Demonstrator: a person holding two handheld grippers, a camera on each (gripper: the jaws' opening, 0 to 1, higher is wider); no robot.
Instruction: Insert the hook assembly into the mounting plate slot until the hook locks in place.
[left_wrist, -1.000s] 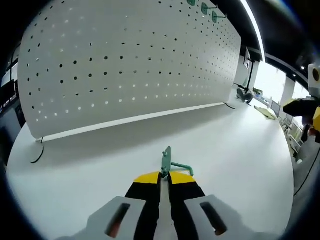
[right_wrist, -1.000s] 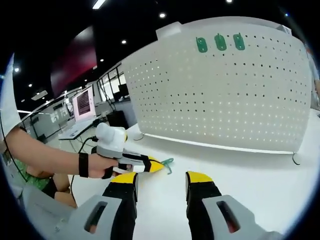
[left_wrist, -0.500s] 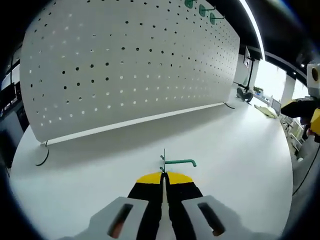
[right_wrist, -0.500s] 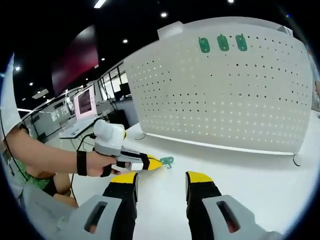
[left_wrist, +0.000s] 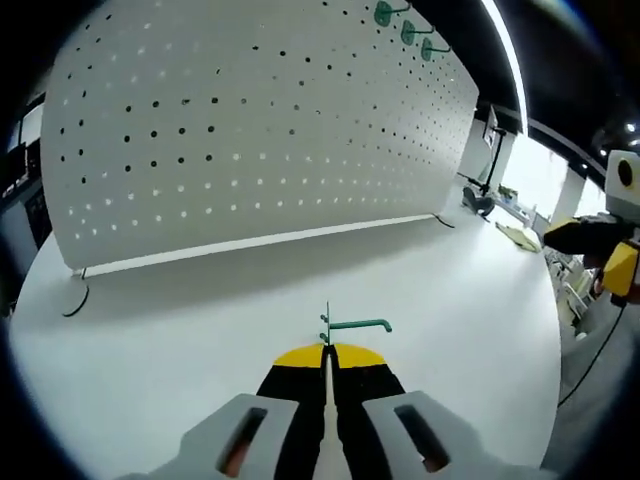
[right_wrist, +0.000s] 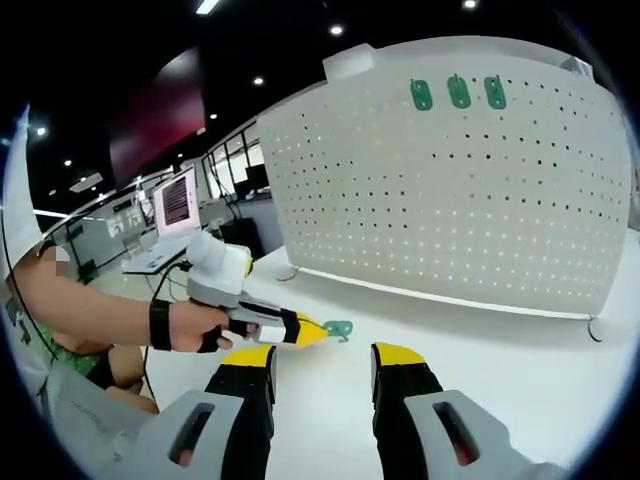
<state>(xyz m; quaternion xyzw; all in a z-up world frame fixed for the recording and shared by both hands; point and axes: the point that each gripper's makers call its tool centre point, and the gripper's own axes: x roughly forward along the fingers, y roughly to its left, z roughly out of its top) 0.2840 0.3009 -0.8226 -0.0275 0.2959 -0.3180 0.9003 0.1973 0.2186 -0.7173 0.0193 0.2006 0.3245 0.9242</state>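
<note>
A green hook assembly (left_wrist: 345, 325) sticks out past the yellow tips of my left gripper (left_wrist: 327, 352), which is shut on its thin plate; the hook arm points right. Ahead stands the white perforated mounting plate (left_wrist: 250, 130), upright on the white table (left_wrist: 450, 300). Three green hooks (left_wrist: 405, 25) hang near its top edge. In the right gripper view the left gripper (right_wrist: 305, 331) is held by a person's hand with the green hook assembly (right_wrist: 338, 328) at its tip. My right gripper (right_wrist: 322, 362) stands open with nothing between its fingers, below the mounting plate (right_wrist: 450, 200) and its three green hooks (right_wrist: 458, 92).
A person's arm (right_wrist: 90, 315) reaches in from the left. Monitors and desks (right_wrist: 170, 215) stand behind, left of the board. A cable (left_wrist: 72, 300) lies at the board's left foot. The right gripper (left_wrist: 610, 245) shows at the right edge of the left gripper view.
The hook assembly turned in my left gripper from tilted to edge-on, its arm now pointing right. Both views shifted slightly; the right gripper stayed open.
</note>
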